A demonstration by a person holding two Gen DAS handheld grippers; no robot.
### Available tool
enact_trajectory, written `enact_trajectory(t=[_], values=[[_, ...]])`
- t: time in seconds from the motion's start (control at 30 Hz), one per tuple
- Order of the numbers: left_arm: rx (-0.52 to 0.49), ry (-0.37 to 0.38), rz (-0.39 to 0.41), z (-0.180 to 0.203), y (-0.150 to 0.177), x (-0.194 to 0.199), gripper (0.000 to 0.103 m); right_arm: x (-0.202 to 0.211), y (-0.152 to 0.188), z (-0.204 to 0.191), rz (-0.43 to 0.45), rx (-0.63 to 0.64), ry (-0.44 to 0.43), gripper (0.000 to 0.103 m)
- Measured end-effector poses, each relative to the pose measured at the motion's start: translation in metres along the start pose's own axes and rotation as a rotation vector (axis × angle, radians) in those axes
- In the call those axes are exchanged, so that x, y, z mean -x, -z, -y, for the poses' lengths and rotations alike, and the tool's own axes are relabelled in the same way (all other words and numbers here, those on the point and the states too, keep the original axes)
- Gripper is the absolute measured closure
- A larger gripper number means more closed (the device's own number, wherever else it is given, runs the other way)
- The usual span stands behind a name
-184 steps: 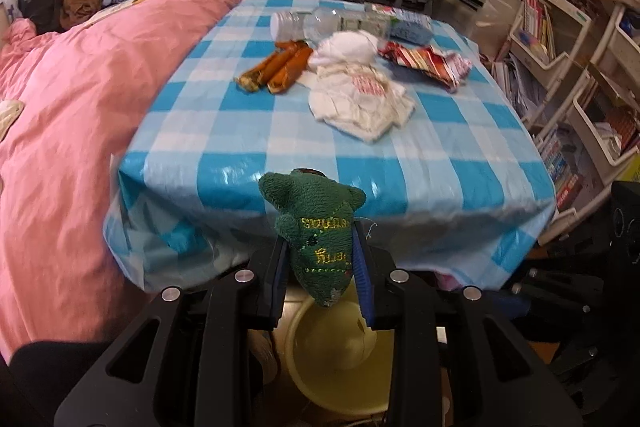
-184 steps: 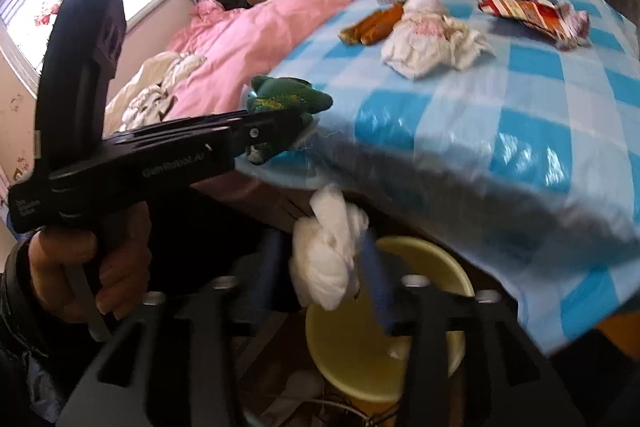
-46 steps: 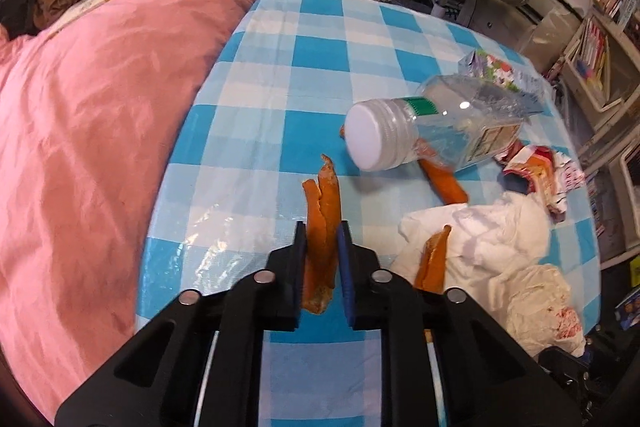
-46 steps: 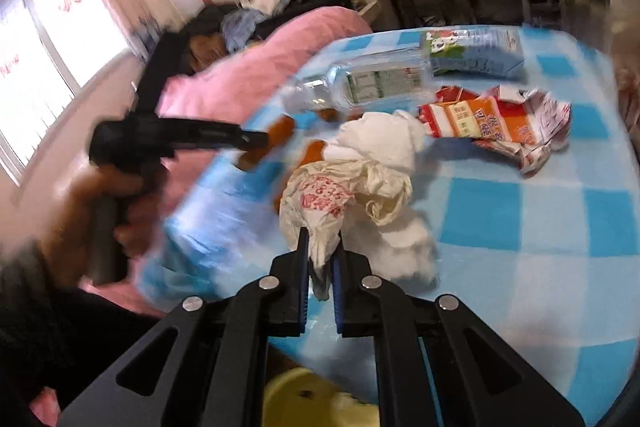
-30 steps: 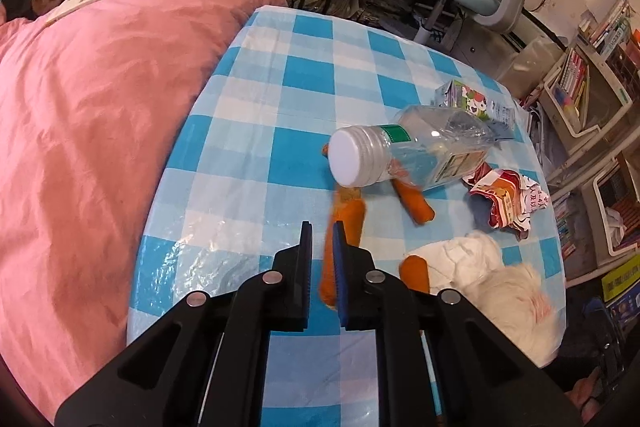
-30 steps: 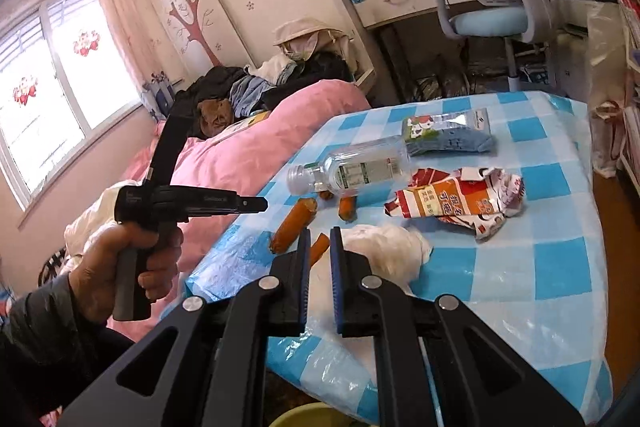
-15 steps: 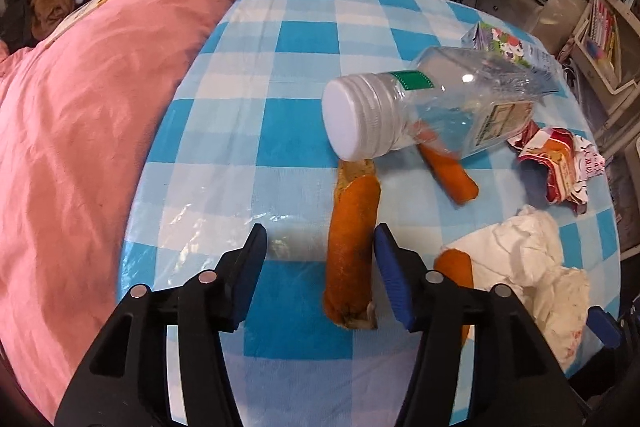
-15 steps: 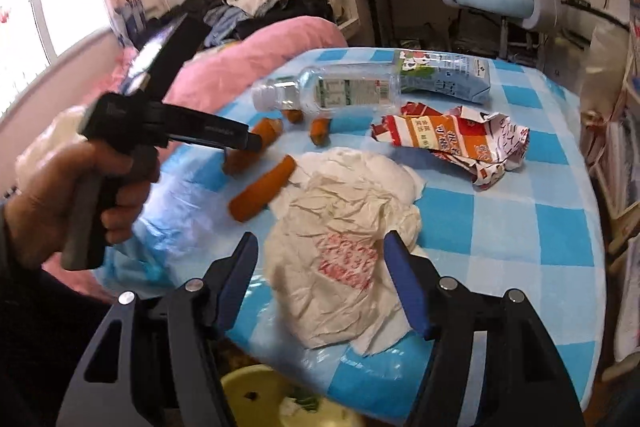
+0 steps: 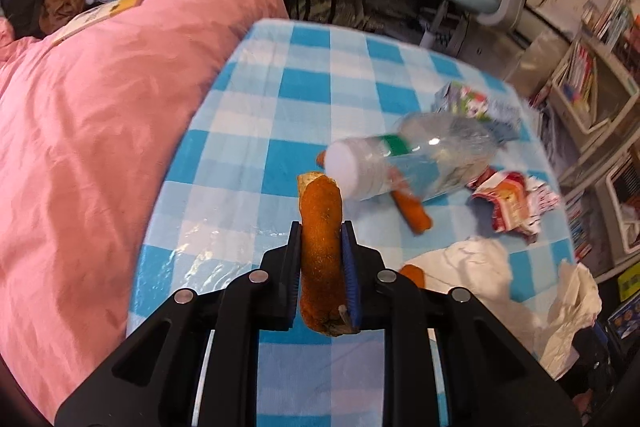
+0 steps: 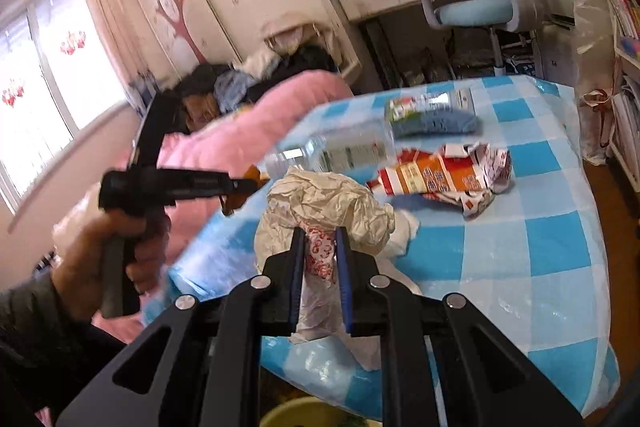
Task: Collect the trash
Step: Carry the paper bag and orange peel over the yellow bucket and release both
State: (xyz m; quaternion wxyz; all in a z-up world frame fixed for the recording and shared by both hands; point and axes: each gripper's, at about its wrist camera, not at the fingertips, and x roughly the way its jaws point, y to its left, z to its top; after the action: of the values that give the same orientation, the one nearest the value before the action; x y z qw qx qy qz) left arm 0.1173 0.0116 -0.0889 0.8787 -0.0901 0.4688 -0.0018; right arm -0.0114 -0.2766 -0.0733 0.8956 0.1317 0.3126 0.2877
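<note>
I'm mid-pickup: my left gripper (image 9: 321, 267), jaws just closed, clamps an orange peel (image 9: 320, 247) above the checked table (image 9: 304, 67); my right gripper (image 10: 320, 279), likewise just closed, pinches a crumpled paper bag (image 10: 324, 203). Next, I carry both to the yellow bin (image 10: 300, 415), barely visible below the table edge.

Glossy plastic tablecloth (image 9: 304, 75), crinkled paper wrapper (image 10: 332, 203), clear plastic bottle (image 9: 424, 159)

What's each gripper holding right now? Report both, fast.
Left gripper: jaws just closed, shut on the orange peel.
Right gripper: jaws just closed, shut on the crumpled plastic bag.
</note>
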Motion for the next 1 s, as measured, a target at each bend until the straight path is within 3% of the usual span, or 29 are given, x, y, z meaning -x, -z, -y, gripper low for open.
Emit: enact_trajectory(t=[0.2,0.4,0.67,1.0], values=[[0.013,0.059,0.079,0.002,0.013,0.035,0.085,0.01,-0.004,-0.013,0.022,0.018,-0.031,0.087],[0.04,0.091,0.103,0.003,0.034,0.054,0.085,0.023,0.011,-0.027,0.002,0.062,-0.044,0.087],[0.014,0.109,0.102,0.017,0.076,0.073,0.085,0.034,0.042,-0.045,-0.099,0.124,-0.052,0.087],[-0.018,0.113,0.031,0.038,0.144,0.075,0.085,0.038,0.09,-0.059,-0.268,0.17,-0.023,0.086]])
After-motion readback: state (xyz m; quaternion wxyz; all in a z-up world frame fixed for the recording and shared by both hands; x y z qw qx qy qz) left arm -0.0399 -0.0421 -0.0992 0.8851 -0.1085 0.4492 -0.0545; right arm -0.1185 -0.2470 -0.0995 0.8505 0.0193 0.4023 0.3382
